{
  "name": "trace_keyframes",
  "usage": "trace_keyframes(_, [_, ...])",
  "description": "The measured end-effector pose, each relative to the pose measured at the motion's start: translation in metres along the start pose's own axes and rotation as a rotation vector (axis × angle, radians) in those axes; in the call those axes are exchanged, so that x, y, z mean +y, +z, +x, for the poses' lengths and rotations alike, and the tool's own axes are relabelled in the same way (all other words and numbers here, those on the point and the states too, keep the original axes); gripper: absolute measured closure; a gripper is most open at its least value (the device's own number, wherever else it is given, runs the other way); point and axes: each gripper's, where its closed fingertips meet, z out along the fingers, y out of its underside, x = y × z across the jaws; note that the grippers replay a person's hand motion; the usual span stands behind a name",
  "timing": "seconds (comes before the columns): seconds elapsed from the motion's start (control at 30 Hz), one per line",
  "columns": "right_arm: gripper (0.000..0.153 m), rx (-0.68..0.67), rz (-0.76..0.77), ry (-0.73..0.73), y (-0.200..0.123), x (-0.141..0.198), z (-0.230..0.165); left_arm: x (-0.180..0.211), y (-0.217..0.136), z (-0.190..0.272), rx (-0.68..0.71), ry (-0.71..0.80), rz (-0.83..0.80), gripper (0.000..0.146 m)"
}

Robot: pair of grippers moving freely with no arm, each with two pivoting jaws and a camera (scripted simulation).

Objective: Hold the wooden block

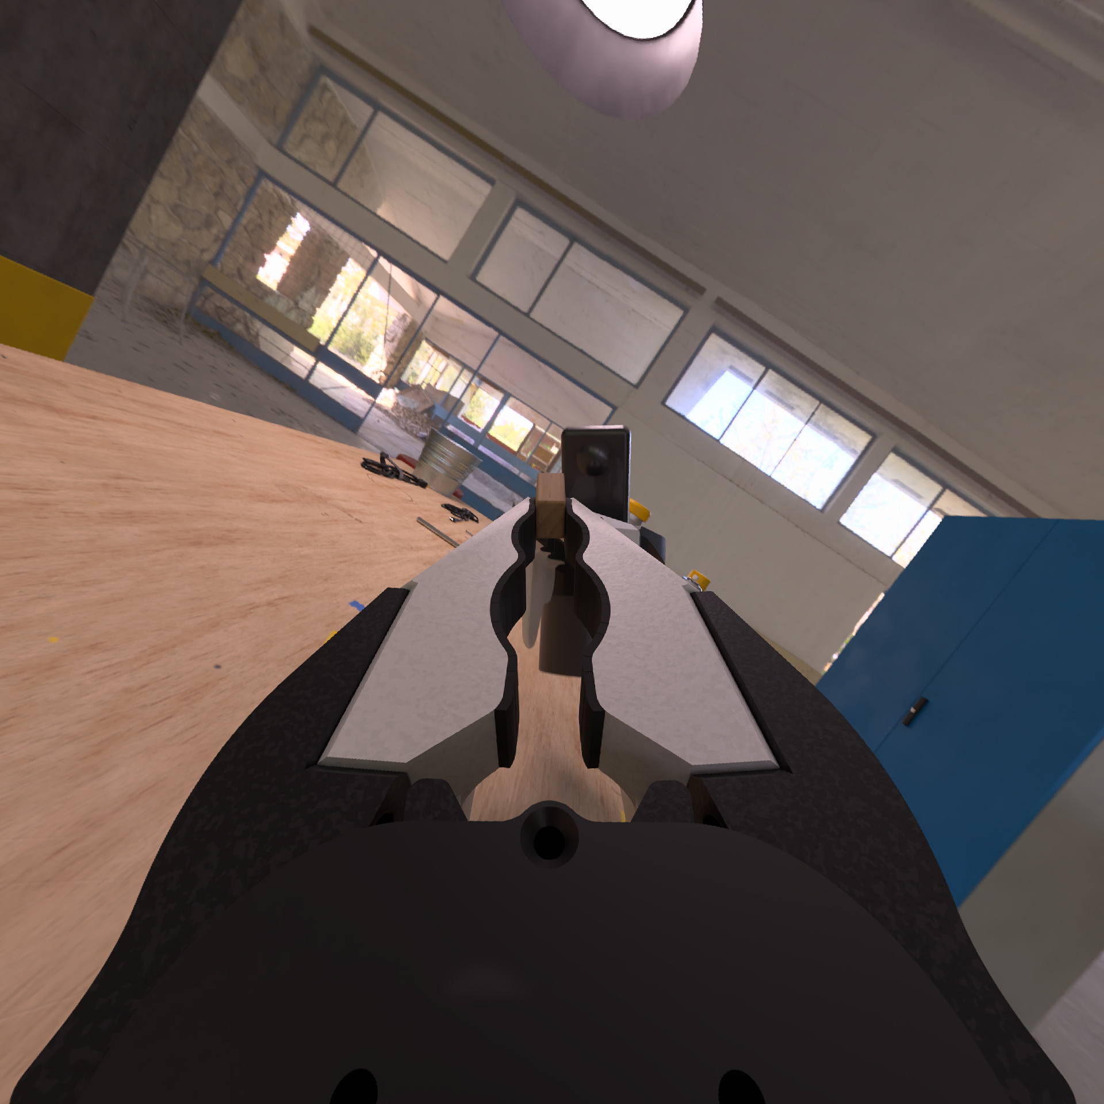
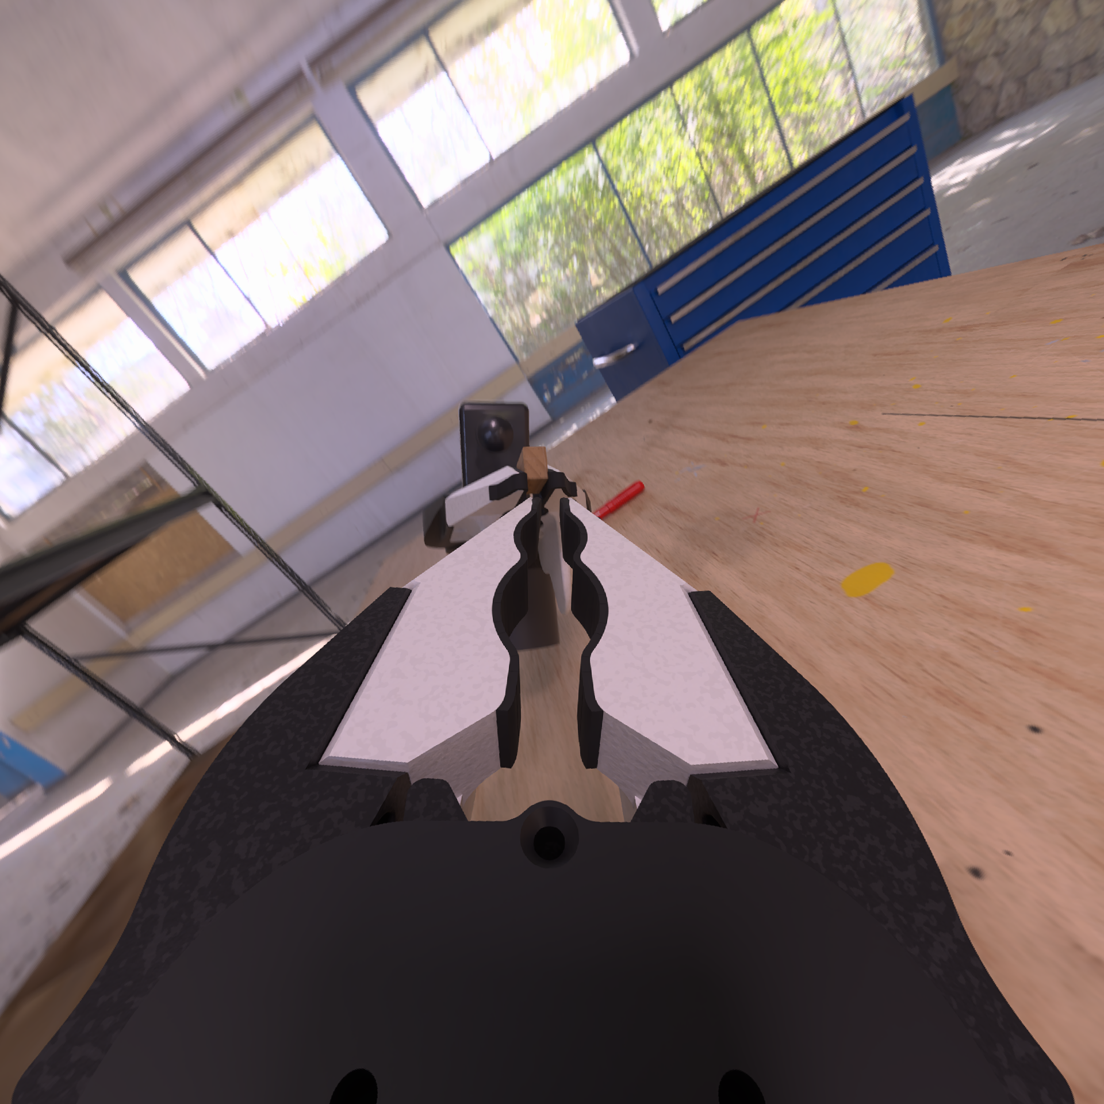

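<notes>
A small wooden block (image 1: 551, 508) stands upright between my left gripper's (image 1: 551, 515) fingertips, which are shut on it above the plywood table (image 1: 179, 537). The right gripper's black body (image 1: 594, 466) faces me just behind the block. In the right wrist view the block (image 2: 533, 472) rises just above my right gripper (image 2: 545, 508), whose narrow fingers close on its lower end. The left gripper (image 2: 478, 502) grips it from the far left. A white blade-like piece (image 2: 558, 573) and a dark stub (image 2: 537, 621) show through the finger gap; what they are is unclear.
A metal bucket (image 1: 447, 469) and black cables (image 1: 388, 466) lie at the table's far edge. A blue cabinet (image 1: 986, 687) stands on the right. A red marker (image 2: 621, 499) lies on the table (image 2: 836, 478) beyond the block, before a blue drawer cabinet (image 2: 794, 239).
</notes>
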Motion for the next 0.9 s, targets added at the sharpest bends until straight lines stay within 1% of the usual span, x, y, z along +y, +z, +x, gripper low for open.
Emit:
trace_keyframes(0.07, [0.147, -0.006, 0.064, 0.048, 0.0, -0.004, -0.001, -0.002, 0.001, 0.0, -0.013, -0.009, 0.03, 0.138])
trace_keyframes(0.1, [0.147, 0.008, 0.08, 0.042, 0.0, -0.004, 0.0, -0.002, 0.002, -0.001, -0.019, -0.033, 0.046, 0.138])
trace_keyframes(0.17, [0.147, 0.069, 0.086, -0.032, 0.0, -0.003, 0.002, 0.0, 0.001, -0.003, -0.029, -0.089, 0.076, 0.138])
trace_keyframes(0.2, [0.147, 0.1, 0.079, -0.082, -0.001, -0.002, 0.003, 0.001, 0.001, -0.004, -0.032, -0.113, 0.083, 0.138])
trace_keyframes(0.23, [0.147, 0.144, 0.066, -0.169, -0.002, -0.001, 0.003, 0.002, 0.001, -0.005, -0.028, -0.145, 0.09, 0.138])
trace_keyframes(0.33, [0.147, 0.28, 0.004, -0.47, -0.002, -0.001, 0.001, 0.002, 0.001, -0.004, -0.004, -0.212, 0.11, 0.138])
trace_keyframes(0.47, [0.147, 0.331, -0.042, -0.689, -0.005, -0.002, 0.0, 0.003, 0.004, -0.004, 0.004, -0.24, 0.094, 0.138])
trace_keyframes(0.53, [0.148, 0.339, -0.063, -0.769, -0.006, -0.002, 0.0, 0.005, 0.005, -0.005, 0.0, -0.248, 0.08, 0.138])
trace_keyframes(0.57, [0.148, 0.34, -0.068, -0.804, -0.006, -0.001, -0.002, 0.008, 0.005, -0.007, -0.011, -0.26, 0.069, 0.138])
trace_keyframes(0.63, [0.153, 0.295, -0.068, -0.903, -0.001, 0.002, -0.012, 0.017, 0.005, -0.012, -0.034, -0.306, 0.039, 0.139])
trace_keyframes(0.67, [0.153, 0.309, -0.084, -0.945, 0.001, 0.002, -0.012, 0.019, 0.005, -0.014, -0.026, -0.345, 0.048, 0.138])
trace_keyframes(0.7, [0.153, 0.331, -0.091, -0.95, 0.001, 0.002, -0.008, 0.018, 0.003, -0.016, -0.031, -0.355, 0.069, 0.138])
trace_keyframes(0.73, [0.153, 0.328, -0.073, -0.874, -0.002, -0.001, -0.003, 0.015, 0.002, -0.017, -0.047, -0.318, 0.077, 0.138])
trace_keyframes(0.77, [0.153, 0.299, -0.044, -0.749, -0.007, -0.004, 0.001, 0.011, 0.0, -0.017, -0.051, -0.264, 0.077, 0.138])
trace_keyframes(0.83, [0.153, 0.217, 0.004, -0.473, -0.017, -0.007, 0.009, 0.003, -0.003, -0.013, -0.016, -0.204, 0.076, 0.138])
trace_keyframes(0.87, [0.153, 0.146, -0.007, -0.349, -0.017, -0.005, 0.009, 0.003, -0.003, -0.011, 0.012, -0.184, 0.061, 0.138])
trace_keyframes(0.9, [0.149, 0.082, -0.017, -0.251, -0.016, -0.004, 0.007, 0.003, -0.002, -0.009, 0.038, -0.165, 0.047, 0.138])
